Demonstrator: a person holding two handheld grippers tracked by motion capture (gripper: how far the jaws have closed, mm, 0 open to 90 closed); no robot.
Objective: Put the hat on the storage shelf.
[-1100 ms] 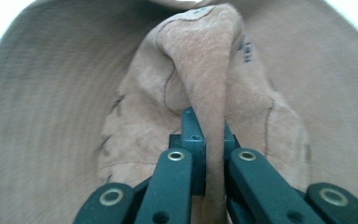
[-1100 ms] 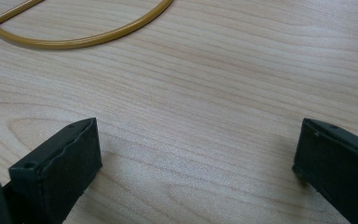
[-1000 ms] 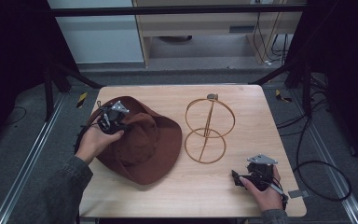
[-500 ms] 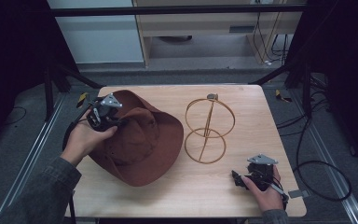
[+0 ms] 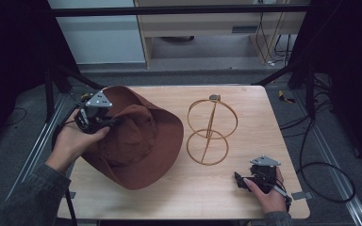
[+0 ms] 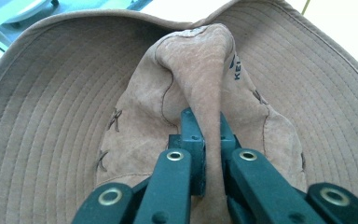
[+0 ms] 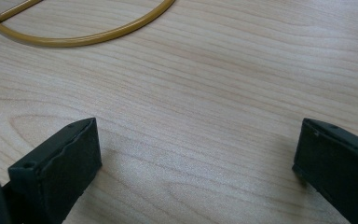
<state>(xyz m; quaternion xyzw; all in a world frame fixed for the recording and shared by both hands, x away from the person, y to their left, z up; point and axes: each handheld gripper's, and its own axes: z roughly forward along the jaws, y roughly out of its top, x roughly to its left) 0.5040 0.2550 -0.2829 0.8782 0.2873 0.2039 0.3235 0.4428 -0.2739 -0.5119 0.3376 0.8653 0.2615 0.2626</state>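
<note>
- Your left gripper (image 6: 204,140) has its fingers (image 6: 192,135) pinched on a raised fold of the hat's (image 5: 136,136) crown; suede stands up between the two pads.
- Hat: brown, suede-like, wide stitched brim, cross-stitch marks on the crown and dark lettering just past the fingertips, partly hidden by the fold.
- In the high view the hat sits tilted at the left side of the table (image 5: 245,197), its near brim low over the wood and its far brim up by your left gripper (image 5: 94,115).
- The brim's right edge lies just beside the gold wire stand (image 5: 210,132); I can't tell if they touch.
- Your right gripper (image 7: 196,154) has its fingers spread wide with bare wood between them; the stand's base ring (image 7: 81,35) curves well ahead of the tips.
- Open wood runs from the right gripper (image 5: 259,176) to the hat's brim.
</note>
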